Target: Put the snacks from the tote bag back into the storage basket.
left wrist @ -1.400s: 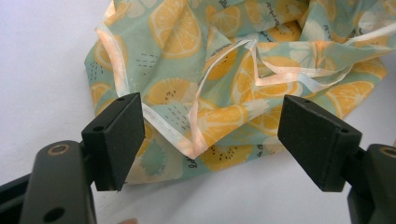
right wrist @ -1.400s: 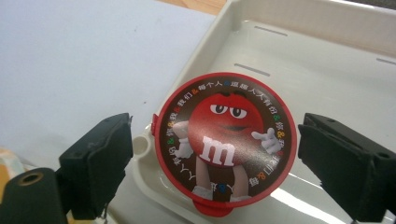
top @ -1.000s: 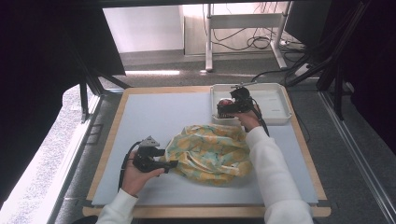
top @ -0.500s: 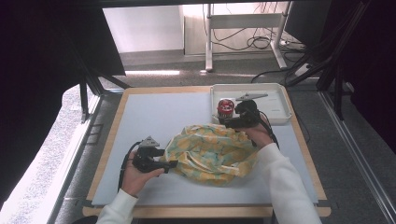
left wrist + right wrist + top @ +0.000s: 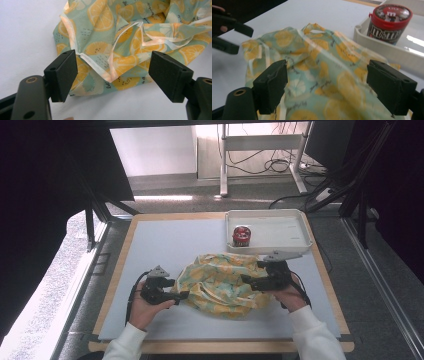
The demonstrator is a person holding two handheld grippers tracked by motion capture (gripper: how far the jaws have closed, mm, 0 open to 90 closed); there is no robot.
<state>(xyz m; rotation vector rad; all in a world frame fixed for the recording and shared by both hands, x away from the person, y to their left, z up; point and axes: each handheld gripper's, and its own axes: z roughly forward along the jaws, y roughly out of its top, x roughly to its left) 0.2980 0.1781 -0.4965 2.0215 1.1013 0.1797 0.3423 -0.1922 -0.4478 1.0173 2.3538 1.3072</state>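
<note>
Flanking lemon-print cloth (image 5: pixel 220 282): left tool (image 5: pixel 181 295), right tool (image 5: pixel 248 281), both agape.

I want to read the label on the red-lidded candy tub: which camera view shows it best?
The right gripper view: the candy tub stands close in the white tray, its label readable. In the high view it is small, lid up.

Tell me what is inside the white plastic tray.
Inside the white plastic tray stands one red-lidded brown candy tub, upright, near its left end. The yellow-and-green lemon-print cloth covers part of the tray's near wall.
</note>
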